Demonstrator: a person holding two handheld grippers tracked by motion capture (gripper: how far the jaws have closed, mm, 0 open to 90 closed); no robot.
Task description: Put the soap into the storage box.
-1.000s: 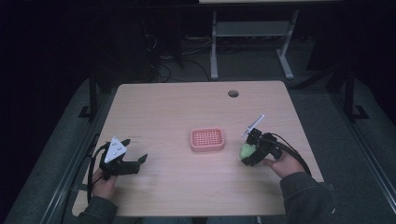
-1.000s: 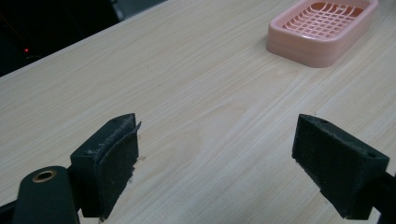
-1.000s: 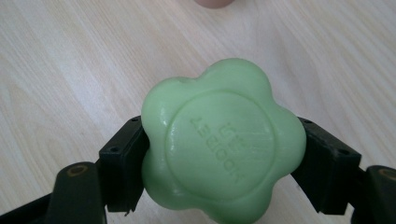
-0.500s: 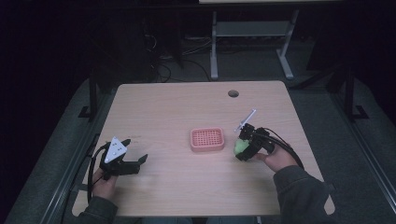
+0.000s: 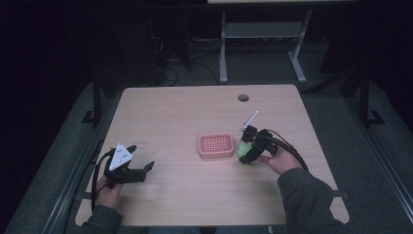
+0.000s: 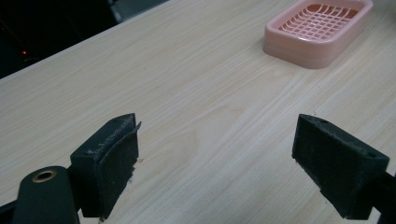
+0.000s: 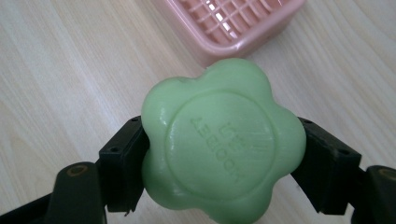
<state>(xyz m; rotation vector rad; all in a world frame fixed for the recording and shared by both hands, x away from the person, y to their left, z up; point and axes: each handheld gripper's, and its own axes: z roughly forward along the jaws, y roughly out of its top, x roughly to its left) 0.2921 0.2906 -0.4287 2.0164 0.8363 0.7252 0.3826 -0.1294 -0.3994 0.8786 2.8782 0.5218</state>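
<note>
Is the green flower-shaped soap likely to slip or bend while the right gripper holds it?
The green soap looks solid and thick, so probably stiff. Its glossy, rounded lobes may slip between the right gripper's jaws, which touch only two sides.

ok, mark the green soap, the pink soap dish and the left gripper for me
green soap (image 7: pixel 219 144), right gripper view, middle of its embossed face, clamped between the jaws
pink soap dish (image 6: pixel 299 44), left gripper view, near side wall
left gripper (image 5: pixel 142 158), high view, midway between its open fingertips

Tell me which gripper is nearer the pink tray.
Right. The right gripper, gripping green soap, sits just beside the pink tray; the left gripper rests well off near the table's left edge.
</note>
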